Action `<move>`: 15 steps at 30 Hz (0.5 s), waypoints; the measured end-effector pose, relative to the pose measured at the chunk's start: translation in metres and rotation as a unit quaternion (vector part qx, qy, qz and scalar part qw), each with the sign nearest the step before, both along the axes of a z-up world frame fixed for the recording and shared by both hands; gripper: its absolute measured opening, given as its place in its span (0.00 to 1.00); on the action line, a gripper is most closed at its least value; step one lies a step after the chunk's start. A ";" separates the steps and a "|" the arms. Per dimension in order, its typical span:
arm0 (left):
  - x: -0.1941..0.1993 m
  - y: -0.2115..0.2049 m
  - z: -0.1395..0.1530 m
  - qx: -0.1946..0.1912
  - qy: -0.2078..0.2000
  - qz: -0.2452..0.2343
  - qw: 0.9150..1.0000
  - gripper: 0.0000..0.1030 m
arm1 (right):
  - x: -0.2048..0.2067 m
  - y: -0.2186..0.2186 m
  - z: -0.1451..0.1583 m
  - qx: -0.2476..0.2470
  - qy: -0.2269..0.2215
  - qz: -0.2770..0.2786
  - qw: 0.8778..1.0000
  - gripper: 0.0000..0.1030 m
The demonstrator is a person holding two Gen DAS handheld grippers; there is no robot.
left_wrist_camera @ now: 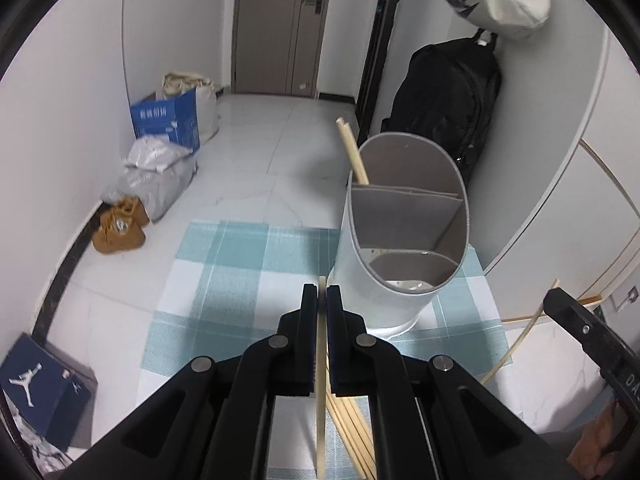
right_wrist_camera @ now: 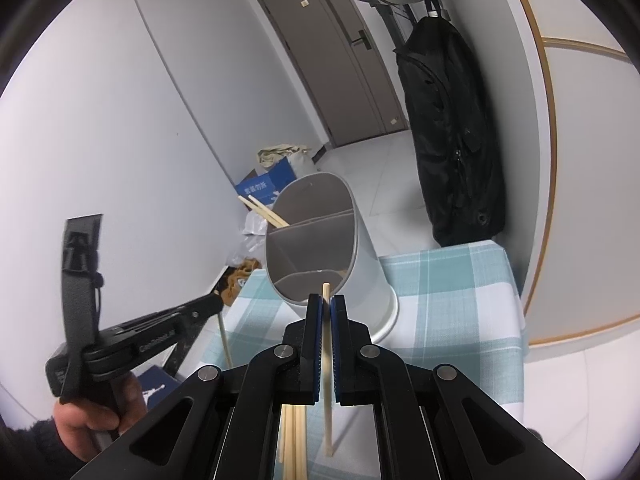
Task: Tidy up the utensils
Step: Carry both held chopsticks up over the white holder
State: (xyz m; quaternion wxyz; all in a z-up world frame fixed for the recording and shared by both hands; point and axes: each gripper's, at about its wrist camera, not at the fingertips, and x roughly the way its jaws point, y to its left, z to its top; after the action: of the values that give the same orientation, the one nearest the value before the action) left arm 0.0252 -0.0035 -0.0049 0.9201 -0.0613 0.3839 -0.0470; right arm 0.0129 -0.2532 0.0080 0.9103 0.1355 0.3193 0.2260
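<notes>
Right now each gripper is clenched on a single chopstick. The left gripper [left_wrist_camera: 321, 292] has a pale chopstick [left_wrist_camera: 320, 380] pinched between its pads, the stick running back under the jaws and its tip just poking out in front. The right gripper [right_wrist_camera: 327, 302] pinches another chopstick [right_wrist_camera: 327, 360] the same way, tip showing just above the pads, the long end trailing down toward the cloth.

The holder [left_wrist_camera: 400, 236], a white oval tub with grey dividers, stands on the checked cloth [left_wrist_camera: 240, 264] just ahead of both grippers. Two chopsticks [left_wrist_camera: 352, 152] already lean in its far compartment, sticking out over the rim to the left. The near compartments look empty of sticks, though their bottoms are partly hidden.

More loose chopsticks [left_wrist_camera: 352, 428] lie on the cloth beneath the left gripper, beside the one it holds.

From the right wrist view a hand [right_wrist_camera: 92, 412] is seen gripping the left tool's handle, off to the left of the holder.

A black bag [left_wrist_camera: 448, 96] hangs by the wall behind the table.
</notes>
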 end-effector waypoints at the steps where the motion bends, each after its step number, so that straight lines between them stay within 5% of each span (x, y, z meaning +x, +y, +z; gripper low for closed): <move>1: -0.001 -0.001 0.002 0.000 -0.001 -0.003 1.000 0.01 | -0.001 0.001 0.001 0.000 -0.003 0.000 1.000 0.03; 15: -0.023 -0.003 0.037 0.006 -0.044 -0.039 0.998 0.00 | -0.015 0.012 0.008 -0.011 -0.036 0.002 0.999 0.03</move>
State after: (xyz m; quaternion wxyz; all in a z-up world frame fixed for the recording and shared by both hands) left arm 0.0023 -0.0064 0.0321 0.9339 -0.0388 0.3454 -0.0831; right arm -0.0021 -0.2408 0.0156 0.9223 0.1167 0.2890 0.2286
